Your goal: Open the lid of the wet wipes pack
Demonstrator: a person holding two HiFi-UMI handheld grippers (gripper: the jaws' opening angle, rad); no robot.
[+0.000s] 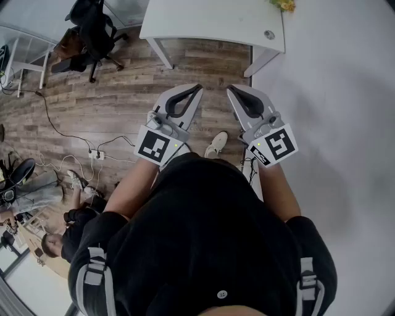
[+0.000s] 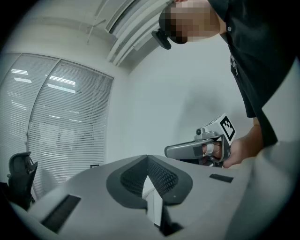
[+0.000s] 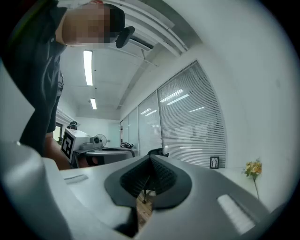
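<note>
Head view: the person holds the left hand-held gripper and the right hand-held gripper side by side, level above the wooden floor. Each has its jaws pressed together with nothing between them. The wet wipes pack shows in no view.

A white desk stands at twelve o'clock in the head view on a wood-plank floor, with a black office chair at eleven o'clock and a power strip with trailing cables at nine o'clock. Yellow flowers show at one o'clock, beside the white wall. In the right gripper view, window blinds sit at three o'clock and a small framed picture at four o'clock.
</note>
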